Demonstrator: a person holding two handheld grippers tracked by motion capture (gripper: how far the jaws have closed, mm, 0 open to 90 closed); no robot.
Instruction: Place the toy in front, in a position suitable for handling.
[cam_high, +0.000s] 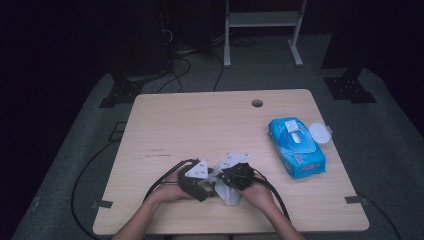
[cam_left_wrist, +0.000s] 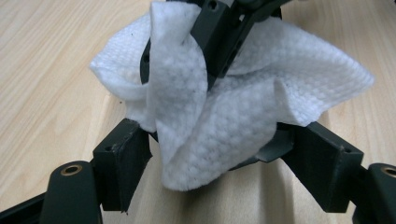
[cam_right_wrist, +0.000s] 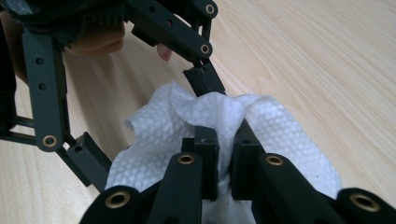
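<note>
White wipe (cam_right_wrist: 224, 122) in right claw (cam_right_wrist: 226, 154), left claw (cam_left_wrist: 215, 154) spread.

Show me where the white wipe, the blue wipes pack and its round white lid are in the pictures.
white wipe (cam_left_wrist: 243, 112): left gripper view, on its crumpled middle.
blue wipes pack (cam_high: 300, 155): high view, on its blue top face.
round white lid (cam_high: 319, 133): high view, on the middle of the open lid.

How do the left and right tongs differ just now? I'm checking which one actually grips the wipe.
The right tongs are shut, pinching a fold of the white wipe; the left tongs stand open, jaws apart on either side of it. The right ones reach the wipe from the side opposite the left ones. Both meet at the wipe, low over the wooden table.
</note>
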